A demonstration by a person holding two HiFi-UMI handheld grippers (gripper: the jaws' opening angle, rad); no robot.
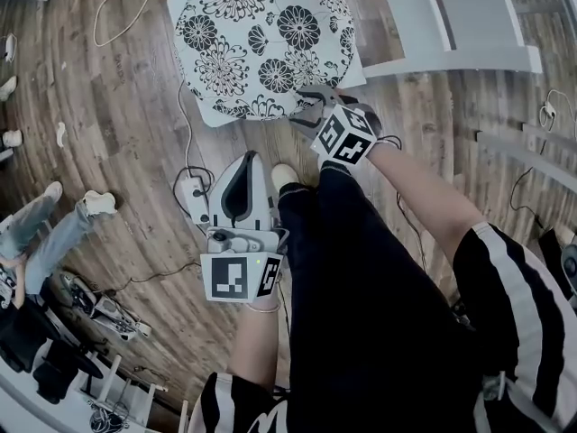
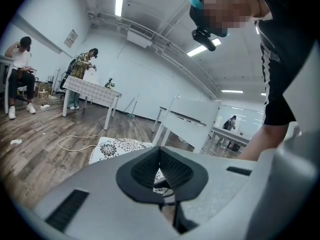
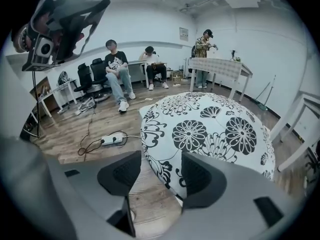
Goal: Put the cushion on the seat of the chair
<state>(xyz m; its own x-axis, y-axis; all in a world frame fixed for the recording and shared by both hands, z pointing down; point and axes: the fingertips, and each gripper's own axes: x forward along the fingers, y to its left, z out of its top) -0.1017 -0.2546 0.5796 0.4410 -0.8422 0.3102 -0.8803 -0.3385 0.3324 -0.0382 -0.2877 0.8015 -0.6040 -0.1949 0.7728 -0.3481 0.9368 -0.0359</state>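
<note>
**Cushion on the floor, right jaws wide about its edge**

Closest to our head camera is our own black trouser leg (image 1: 361, 296), filling the lower right of the frame. Just left of it, at lower centre, we hold the left gripper (image 1: 245, 165) over the wooden floor (image 1: 117, 106); its jaws meet at the tips with nothing between them; a white power strip (image 1: 193, 198) lies on the boards just to its left.

At upper centre the cushion (image 1: 261, 43), white with black flowers, lies flat on the floor, not on any seat. At frame centre we hold the right gripper (image 1: 314, 103) pointing steeply down at the cushion's near edge. Its jaws stand wide apart; in the right gripper view that edge lies between the pads (image 3: 200, 176) without being clamped, with bare boards showing beside the left pad.

Just beside the cushion's right corner, at upper right, stands what we take to be the chair (image 1: 451, 25); the steep view shows only its white bars.
</note>
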